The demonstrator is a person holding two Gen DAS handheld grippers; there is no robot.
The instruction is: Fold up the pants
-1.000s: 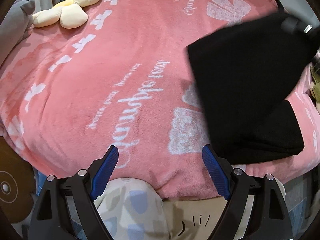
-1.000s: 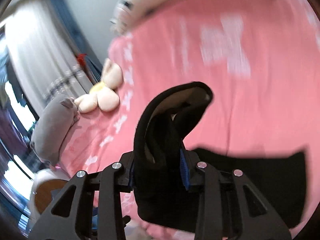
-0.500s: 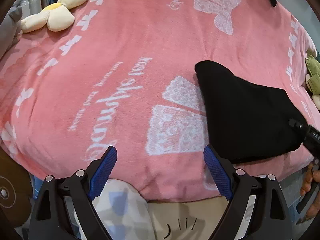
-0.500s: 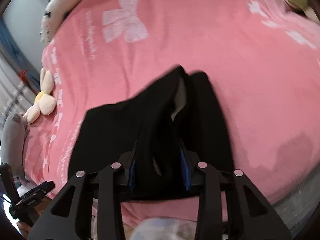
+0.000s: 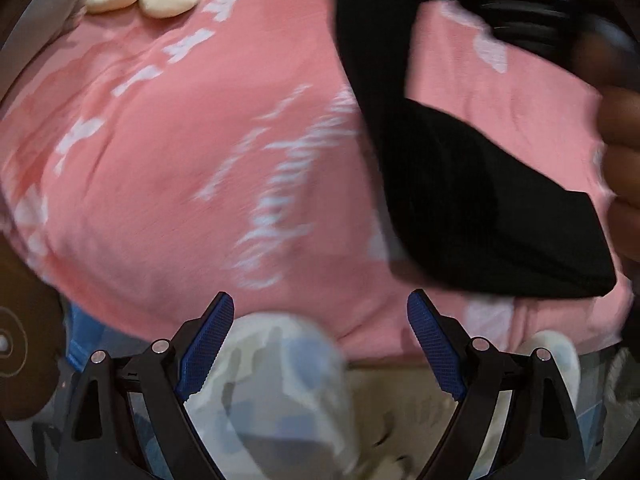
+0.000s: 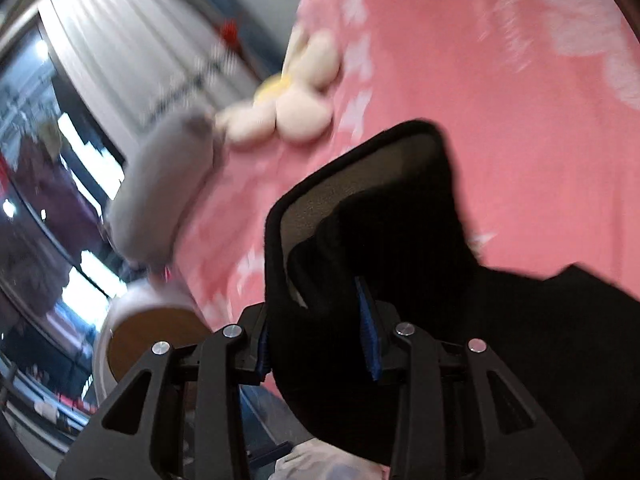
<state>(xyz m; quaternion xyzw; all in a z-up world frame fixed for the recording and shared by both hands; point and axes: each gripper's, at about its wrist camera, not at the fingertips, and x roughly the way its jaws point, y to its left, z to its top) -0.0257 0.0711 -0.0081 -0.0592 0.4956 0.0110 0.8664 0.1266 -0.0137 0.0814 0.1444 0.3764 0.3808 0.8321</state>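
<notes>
The pink blanket point(image 5: 168, 152) fills most of what we see and serves as our folding surface, with white lettering blurred across it. On it, from about one to four o'clock in the left wrist view, lie the black pants point(image 5: 480, 216): one part rests flat near the blanket's near edge, while a band of cloth rises steeply toward twelve o'clock, which suggests we are lifting one end to carry it over the rest.

In the right wrist view a grey pillow point(image 6: 160, 196) sits at nine o'clock beside a cream flower-shaped plush point(image 6: 296, 108) at eleven — both well apart from the pants, so we judge they will not get in the way of the fold.

Our right gripper point(image 6: 316, 324) is clenched on a thick bunch of the pants, the blue pads pressing doubled fabric that arches up in front of the lens; holding it this way keeps the layers together. Our left gripper point(image 5: 320, 344) is spread wide and grasps nothing — it hovers at six o'clock off the blanket's edge, ready, we think, to pin or smooth the cloth.
</notes>
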